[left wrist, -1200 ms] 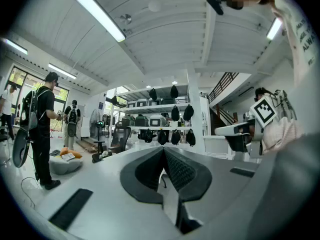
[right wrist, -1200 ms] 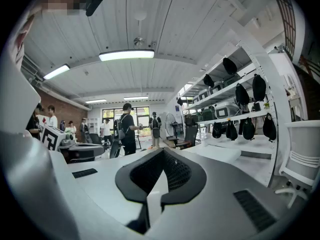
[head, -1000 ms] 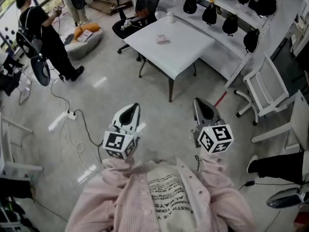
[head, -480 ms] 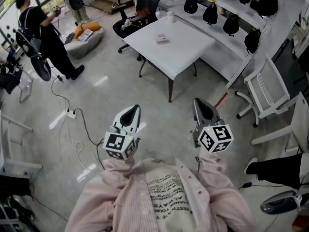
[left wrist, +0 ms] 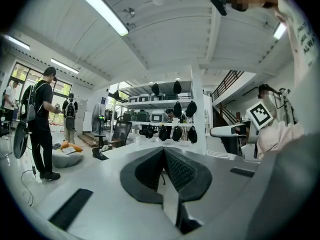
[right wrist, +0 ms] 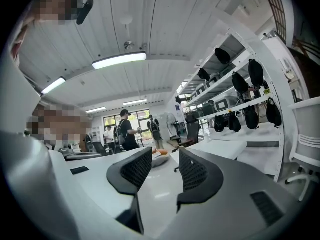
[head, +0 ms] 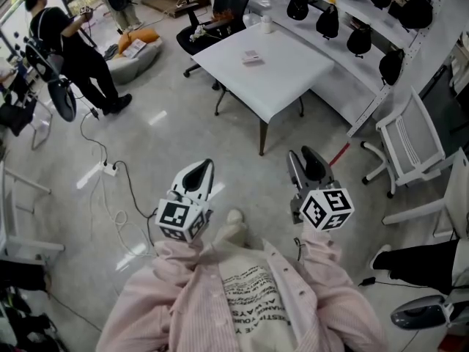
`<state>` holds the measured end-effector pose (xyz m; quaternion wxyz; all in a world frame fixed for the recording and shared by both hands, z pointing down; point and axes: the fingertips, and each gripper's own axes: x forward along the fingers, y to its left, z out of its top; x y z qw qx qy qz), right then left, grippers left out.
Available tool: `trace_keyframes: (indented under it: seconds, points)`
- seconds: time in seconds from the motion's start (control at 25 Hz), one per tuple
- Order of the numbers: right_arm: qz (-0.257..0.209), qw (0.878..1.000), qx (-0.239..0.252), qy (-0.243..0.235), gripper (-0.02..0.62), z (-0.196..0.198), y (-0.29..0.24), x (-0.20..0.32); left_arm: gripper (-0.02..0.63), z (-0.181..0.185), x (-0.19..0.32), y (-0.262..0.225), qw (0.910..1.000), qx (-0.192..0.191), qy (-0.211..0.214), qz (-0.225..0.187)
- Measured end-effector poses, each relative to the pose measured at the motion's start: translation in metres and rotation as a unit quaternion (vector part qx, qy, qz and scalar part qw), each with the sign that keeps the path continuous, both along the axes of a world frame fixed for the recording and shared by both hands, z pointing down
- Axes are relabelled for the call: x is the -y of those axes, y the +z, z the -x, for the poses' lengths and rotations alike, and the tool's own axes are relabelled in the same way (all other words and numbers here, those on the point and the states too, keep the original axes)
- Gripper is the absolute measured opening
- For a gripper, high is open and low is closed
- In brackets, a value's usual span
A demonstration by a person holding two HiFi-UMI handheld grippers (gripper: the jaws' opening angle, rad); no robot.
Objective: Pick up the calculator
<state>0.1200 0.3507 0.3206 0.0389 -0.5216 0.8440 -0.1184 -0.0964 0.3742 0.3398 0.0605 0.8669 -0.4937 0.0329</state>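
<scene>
While its empty jaws open, the right claw (head: 303, 158) points seemingly level.

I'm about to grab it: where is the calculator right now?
Upper centre of the head view: the calculator lies on the white table, toward its far end, near a white cup.

Bare floor (head: 183, 138) lies open up to the white table (head: 293, 75), a white chair (head: 399, 145) beside it.
</scene>
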Motion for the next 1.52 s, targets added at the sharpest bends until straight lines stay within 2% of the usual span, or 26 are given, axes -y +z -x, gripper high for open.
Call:
trace_keyframes:
  seconds: [0.32, 0.76, 1.2, 1.52]
  points:
    - [0.014, 1.000, 0.006, -0.005, 0.186, 0.007, 0.018, 0.039, 0.002, 0.004, 0.033, 0.016, 0.9998, 0.000, -0.002, 0.022]
    - [0.041, 0.999, 0.010, -0.015, 0.187, 0.035, 0.033, 0.133, 0.002, 0.026, 0.133, 0.032, 0.9991, -0.013, -0.002, 0.040]
    - [0.055, 0.998, 0.009, -0.003, 0.187, 0.042, 0.039, 0.213, 0.002, 0.029, 0.230, 0.036, 0.9985, -0.024, 0.026, 0.043]
    - [0.064, 0.998, 0.028, 0.002, 0.187, 0.058, 0.052, 0.252, 0.002, 0.028, 0.276, 0.044, 0.9974, -0.031, 0.045, 0.048]
